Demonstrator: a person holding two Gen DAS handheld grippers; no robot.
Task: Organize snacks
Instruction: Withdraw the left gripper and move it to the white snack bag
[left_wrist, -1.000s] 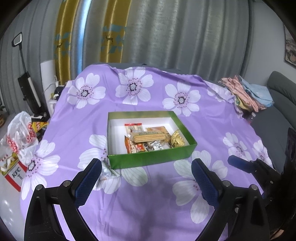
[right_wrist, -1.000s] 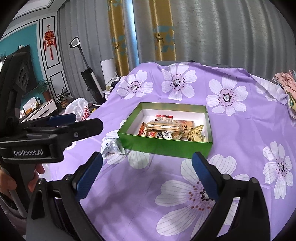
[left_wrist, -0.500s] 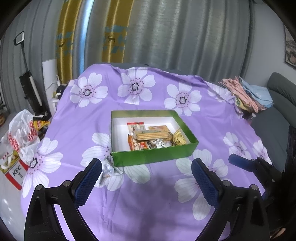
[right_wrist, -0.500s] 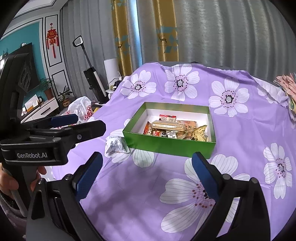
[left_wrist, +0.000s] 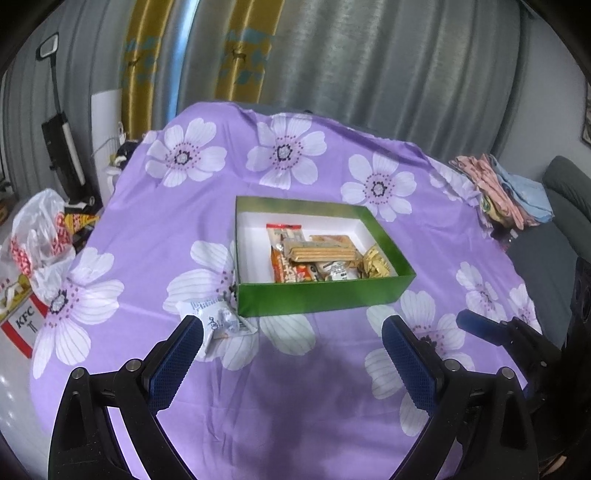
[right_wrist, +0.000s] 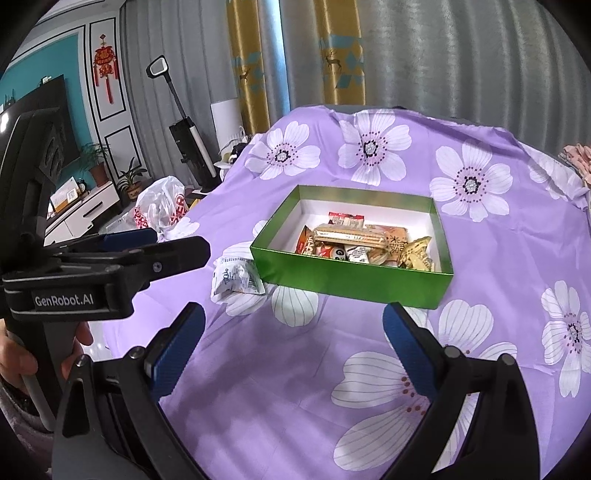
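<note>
A green box (left_wrist: 317, 297) with a white inside stands mid-table on the purple flowered cloth (left_wrist: 295, 406) and holds several wrapped snacks (left_wrist: 314, 254). It also shows in the right wrist view (right_wrist: 347, 282), snacks (right_wrist: 354, 242) inside. A white snack packet (left_wrist: 218, 321) lies on the cloth by the box's near left corner, also in the right wrist view (right_wrist: 236, 278). My left gripper (left_wrist: 291, 350) is open and empty, just behind that packet; it also shows at the left of the right wrist view (right_wrist: 144, 243). My right gripper (right_wrist: 291, 343) is open and empty, short of the box.
A white plastic bag (left_wrist: 37, 229) and a KFC carton (left_wrist: 22, 321) sit off the table's left edge. Folded clothes (left_wrist: 506, 192) lie on a grey sofa at the right. A stick vacuum (right_wrist: 188, 140) stands by the curtains.
Both grippers have drawn back and lifted a little; the box and the white packet look slightly farther. The packet is now in fuller view beside the left gripper's left finger.
</note>
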